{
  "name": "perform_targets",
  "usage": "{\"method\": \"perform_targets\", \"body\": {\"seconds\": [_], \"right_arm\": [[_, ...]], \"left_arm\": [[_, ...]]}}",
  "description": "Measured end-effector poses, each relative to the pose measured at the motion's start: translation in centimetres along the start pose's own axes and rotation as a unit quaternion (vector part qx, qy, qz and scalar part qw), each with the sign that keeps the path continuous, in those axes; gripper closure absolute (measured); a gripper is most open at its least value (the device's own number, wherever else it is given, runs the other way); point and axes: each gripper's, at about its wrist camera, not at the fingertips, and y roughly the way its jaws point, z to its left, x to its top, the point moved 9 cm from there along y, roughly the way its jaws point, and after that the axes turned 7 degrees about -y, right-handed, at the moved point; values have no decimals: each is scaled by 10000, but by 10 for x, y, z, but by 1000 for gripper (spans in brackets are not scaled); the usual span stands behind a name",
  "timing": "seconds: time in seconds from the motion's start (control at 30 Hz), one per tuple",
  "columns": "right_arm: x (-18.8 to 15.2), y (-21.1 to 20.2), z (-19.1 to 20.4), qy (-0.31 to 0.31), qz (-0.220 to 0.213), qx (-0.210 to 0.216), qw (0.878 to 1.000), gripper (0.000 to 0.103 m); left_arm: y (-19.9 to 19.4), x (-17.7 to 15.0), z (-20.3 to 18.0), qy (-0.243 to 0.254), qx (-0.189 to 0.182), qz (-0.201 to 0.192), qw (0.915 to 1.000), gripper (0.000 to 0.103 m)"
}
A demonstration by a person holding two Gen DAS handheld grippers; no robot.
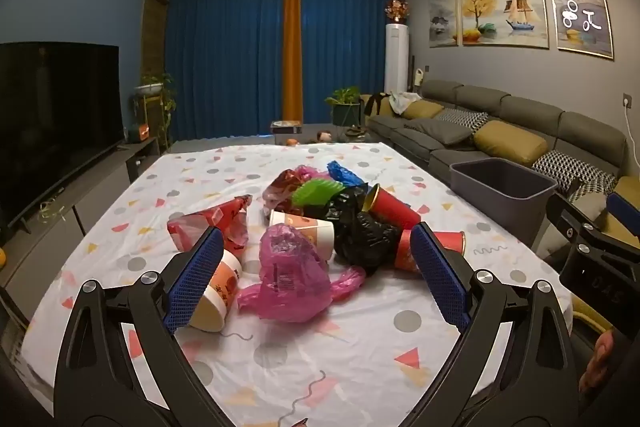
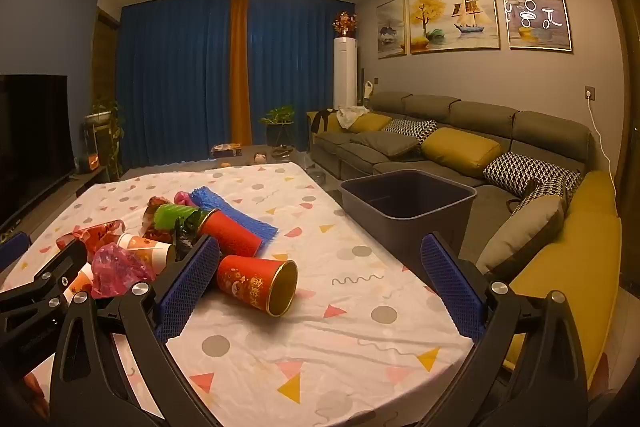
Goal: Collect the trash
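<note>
A heap of trash lies mid-table: a pink plastic bag [image 1: 290, 275], a black bag [image 1: 360, 231], paper cups [image 1: 308, 229], red cups [image 1: 390, 209], a green piece [image 1: 316, 189] and a blue foam net [image 2: 236, 213]. My left gripper [image 1: 316, 279] is open, low over the cloth, with the pink bag between its pads untouched. My right gripper [image 2: 320, 291] is open too; a red cup with a gold rim [image 2: 258, 287] lies on its side just inside its left finger. A grey bin [image 2: 408, 207] stands at the table's right edge.
The table [image 2: 340, 339] has a white cloth with coloured shapes. A sofa [image 2: 460, 147] with cushions runs along the right wall behind the bin. A television [image 1: 56, 119] on a low cabinet stands at the left. Blue curtains hang at the back.
</note>
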Motion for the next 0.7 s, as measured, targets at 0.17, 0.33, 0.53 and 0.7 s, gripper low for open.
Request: {"method": "perform_targets", "body": {"seconds": [0.17,0.33,0.53,0.7], "right_arm": [[0,0,-1,-2,-6,-14,10000,5],[0,1,-4,6,-15,-19,10000,5],[1,1,-3,12,-11,-20,10000,5],[1,0,-2,15,-15,-23,10000,5]], "left_arm": [[1,0,1,-57,-19,-9,10000,10],[6,2,3,-48,1,-51,10000,10],[-4,5,1,-82,1,-162,9998,10],[-4,5,0,-92,-39,-158,9998,10]]}}
